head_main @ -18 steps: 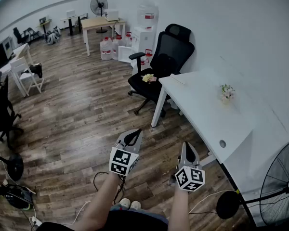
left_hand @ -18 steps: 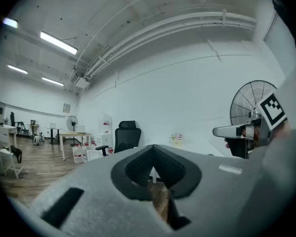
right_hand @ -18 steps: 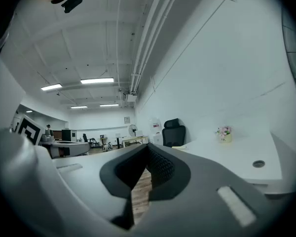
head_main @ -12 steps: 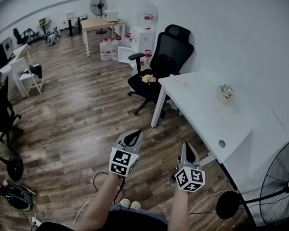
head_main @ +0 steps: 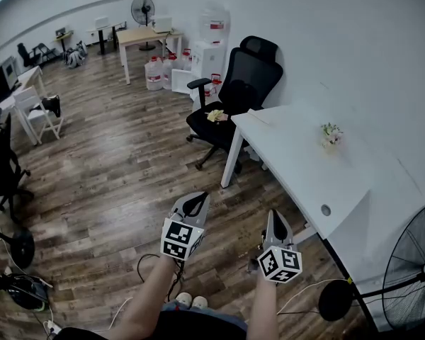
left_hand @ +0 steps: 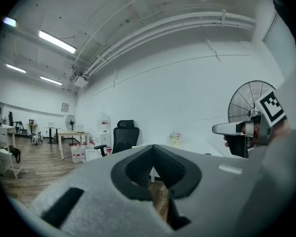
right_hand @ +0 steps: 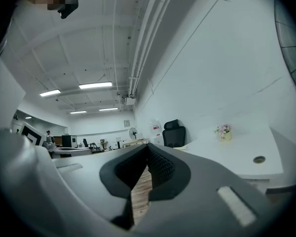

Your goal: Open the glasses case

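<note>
Glasses case nowhere in sight — left gripper (head_main: 195, 200) and right gripper (head_main: 276, 222) both clenched empty, nothing started yet.

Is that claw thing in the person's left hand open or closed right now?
Shut. The left gripper shows its two jaw tips meeting in its own view, with nothing held between them.

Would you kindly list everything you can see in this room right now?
Desk: one, white, right side.
Office chair: one, black, at the desk's far end.
Flower pot: one, pale blooms, on the desk.
Floor fan: one, black, lower right.
Table: one, wooden top, far back.
Water jugs: several, clear, beside that table.
Left gripper: one, grey, shut, empty, bottom centre.
Right gripper: one, grey, shut, empty, beside it.
</note>
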Demonstrator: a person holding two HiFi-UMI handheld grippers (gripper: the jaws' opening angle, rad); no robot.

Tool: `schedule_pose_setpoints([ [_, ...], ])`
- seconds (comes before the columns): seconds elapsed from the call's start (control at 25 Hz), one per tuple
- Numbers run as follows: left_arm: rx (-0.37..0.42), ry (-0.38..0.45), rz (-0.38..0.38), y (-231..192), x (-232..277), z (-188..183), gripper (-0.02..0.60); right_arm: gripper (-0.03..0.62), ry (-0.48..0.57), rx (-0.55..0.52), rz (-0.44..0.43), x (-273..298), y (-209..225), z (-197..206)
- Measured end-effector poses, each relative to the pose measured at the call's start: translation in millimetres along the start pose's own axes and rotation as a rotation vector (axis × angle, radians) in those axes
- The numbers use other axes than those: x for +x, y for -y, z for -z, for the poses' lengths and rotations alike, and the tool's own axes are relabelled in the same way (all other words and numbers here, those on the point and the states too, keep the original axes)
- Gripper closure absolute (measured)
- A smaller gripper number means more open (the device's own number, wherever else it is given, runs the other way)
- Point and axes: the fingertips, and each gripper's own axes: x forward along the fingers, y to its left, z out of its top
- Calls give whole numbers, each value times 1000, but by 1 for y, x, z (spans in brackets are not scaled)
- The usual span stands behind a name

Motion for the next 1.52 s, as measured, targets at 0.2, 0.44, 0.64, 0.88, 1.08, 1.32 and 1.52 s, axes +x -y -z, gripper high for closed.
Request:
schedule_pose_setpoints([
  [0.2,-4,-6,1,2,2,4,574,585,5,-8,-8,-1,-1,0],
  [0.44,-9,16,21,6,6,-1,542,585,17,-4,-11,-3,7,-4],
  [0.64,-20,15,29,13,13,0,496,585,21,10,-11,-5,20,-6],
  [0.88,-31,20,14,16,15,7,449,585,25,35,-14,-3,39,-1],
  [1.08,-27,4,1,12,25,13,440,585,31,52,-5,10,55,0],
  [1.32,-25,6,-5,-5,62,10,439,585,40,49,-4,41,74,-3],
  [1.52,-12,12,20,-25,117,18,439,585,56,45,16,84,98,3],
])
